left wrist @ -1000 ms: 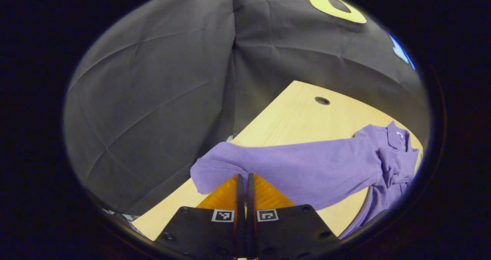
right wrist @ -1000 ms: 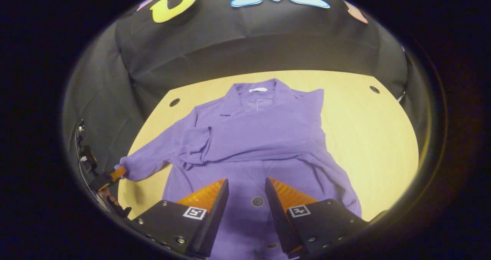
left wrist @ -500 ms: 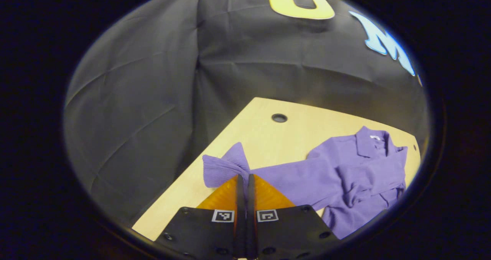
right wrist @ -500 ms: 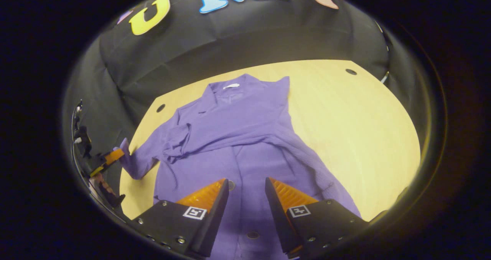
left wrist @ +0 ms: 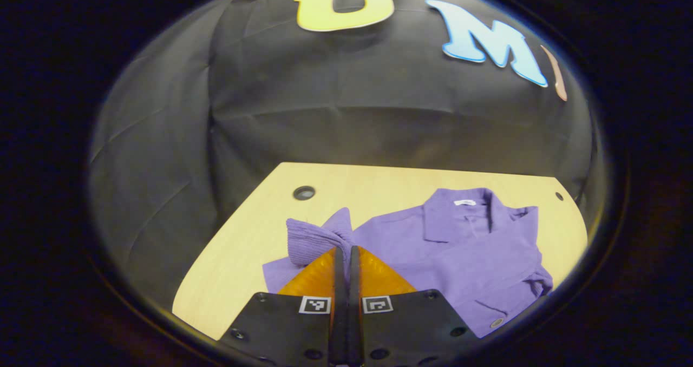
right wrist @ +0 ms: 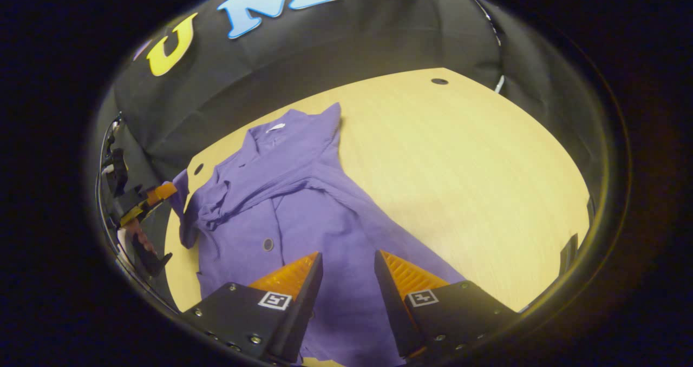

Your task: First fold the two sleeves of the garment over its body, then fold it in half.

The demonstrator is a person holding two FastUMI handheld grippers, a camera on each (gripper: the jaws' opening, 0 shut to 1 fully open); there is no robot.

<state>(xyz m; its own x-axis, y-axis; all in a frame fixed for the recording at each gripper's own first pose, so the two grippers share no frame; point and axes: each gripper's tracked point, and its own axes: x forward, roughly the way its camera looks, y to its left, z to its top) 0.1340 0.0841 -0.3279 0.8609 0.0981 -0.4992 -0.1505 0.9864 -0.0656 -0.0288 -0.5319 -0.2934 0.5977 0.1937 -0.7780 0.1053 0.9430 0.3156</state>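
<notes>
Step in hand: second sleeve fold. Purple cardigan (right wrist: 303, 204) lies on the wooden table (right wrist: 460, 156), one sleeve already across its chest. Left gripper (left wrist: 346, 256) is clamped on the other sleeve's cuff (left wrist: 316, 237), raised. Right gripper (right wrist: 346, 264) hovers parted, empty, over the hem. Next, likely: carry cuff across body, release.

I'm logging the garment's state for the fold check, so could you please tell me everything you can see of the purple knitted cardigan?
The purple knitted cardigan lies front up on the pale wooden table, collar toward the booth's wall. It looks like soft ribbed knit, with dark buttons down the front and a small white tag inside the neck. One sleeve already lies folded across the chest. The other sleeve's ribbed cuff is pinched in the left gripper, raised over the body. The open right gripper hovers above the hem.
</notes>
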